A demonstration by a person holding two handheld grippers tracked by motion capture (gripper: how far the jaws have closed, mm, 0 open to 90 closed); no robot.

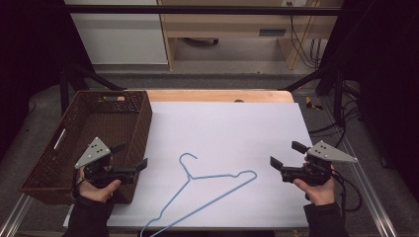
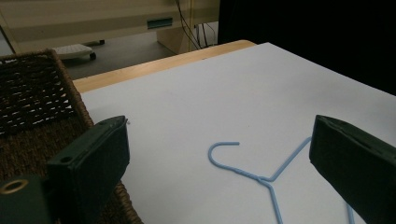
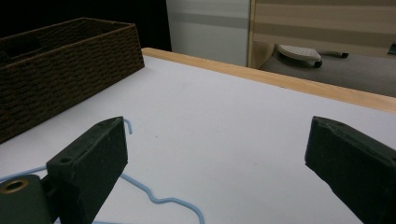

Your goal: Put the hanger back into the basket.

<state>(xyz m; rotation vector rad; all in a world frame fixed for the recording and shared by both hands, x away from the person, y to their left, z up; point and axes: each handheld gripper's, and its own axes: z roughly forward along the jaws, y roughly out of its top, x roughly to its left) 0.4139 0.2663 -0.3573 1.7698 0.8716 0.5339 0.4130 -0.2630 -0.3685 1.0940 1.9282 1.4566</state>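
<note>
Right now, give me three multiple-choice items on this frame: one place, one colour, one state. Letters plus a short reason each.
1. Where is the dark brown woven wicker basket?
A. the table's left side
B. the table's right side
C. on the hanger

2. What colour is the thin wire clothes hanger?
A. red
B. light blue
C. black

3. What state are the left tongs and right tongs in?
A. both shut on the hanger
B. one open, one shut
C. both open, holding nothing

Answers: 1 A, it sits at the white sheet's left edge. 2 B, it reads pale blue on white. 3 C, jaws spread, hanger lying flat between the hands.
</note>
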